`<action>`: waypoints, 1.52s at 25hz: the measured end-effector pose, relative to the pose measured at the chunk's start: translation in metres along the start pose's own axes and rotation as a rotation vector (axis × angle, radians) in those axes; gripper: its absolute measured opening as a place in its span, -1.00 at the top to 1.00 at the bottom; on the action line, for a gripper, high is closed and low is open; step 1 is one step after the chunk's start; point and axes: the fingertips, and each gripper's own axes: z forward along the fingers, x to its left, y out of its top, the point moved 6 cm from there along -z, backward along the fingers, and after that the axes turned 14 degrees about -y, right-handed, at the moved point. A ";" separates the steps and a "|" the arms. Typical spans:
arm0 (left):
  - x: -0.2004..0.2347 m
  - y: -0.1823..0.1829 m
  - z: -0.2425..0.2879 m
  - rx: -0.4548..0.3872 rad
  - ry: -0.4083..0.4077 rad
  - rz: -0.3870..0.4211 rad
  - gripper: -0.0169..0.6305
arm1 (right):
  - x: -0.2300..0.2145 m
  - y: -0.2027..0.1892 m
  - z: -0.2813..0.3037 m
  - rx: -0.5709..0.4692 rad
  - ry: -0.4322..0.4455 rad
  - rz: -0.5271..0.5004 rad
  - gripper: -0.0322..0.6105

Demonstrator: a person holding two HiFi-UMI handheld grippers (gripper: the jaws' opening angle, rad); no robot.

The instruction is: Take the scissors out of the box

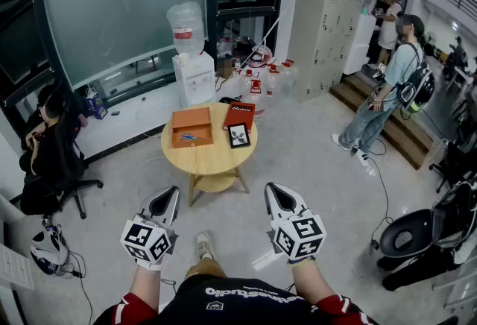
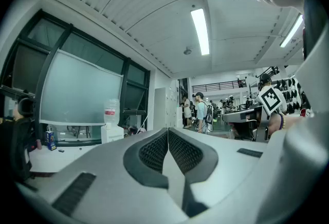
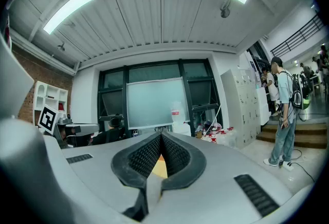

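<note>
Left hand-held gripper (image 1: 170,194) and right hand-held gripper (image 1: 273,191): jaws clenched, nothing held. Scissors (image 1: 191,139) (small bluish shape) lie in the open box (image 1: 192,119) on the bench (image 1: 212,159), 12 o'clock, well apart.

Open floor (image 1: 223,226) lay between left gripper (image 1: 170,194), right gripper (image 1: 273,190) and round table (image 1: 212,162). Table's near edge bare, free for approach from front. Far half crowded: orange box (image 1: 192,127) at left, red lid (image 1: 240,111) and black tray (image 1: 238,136) just beside at right, narrow gap between. Water dispenser (image 1: 192,62) close behind table. Seated person (image 1: 48,144) well left. Standing person (image 1: 387,89) well right. Black chair (image 1: 425,238) near right edge.
</note>
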 end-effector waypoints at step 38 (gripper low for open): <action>-0.005 -0.010 0.017 0.023 -0.067 0.033 0.88 | 0.005 -0.017 -0.013 -0.036 0.040 0.009 0.81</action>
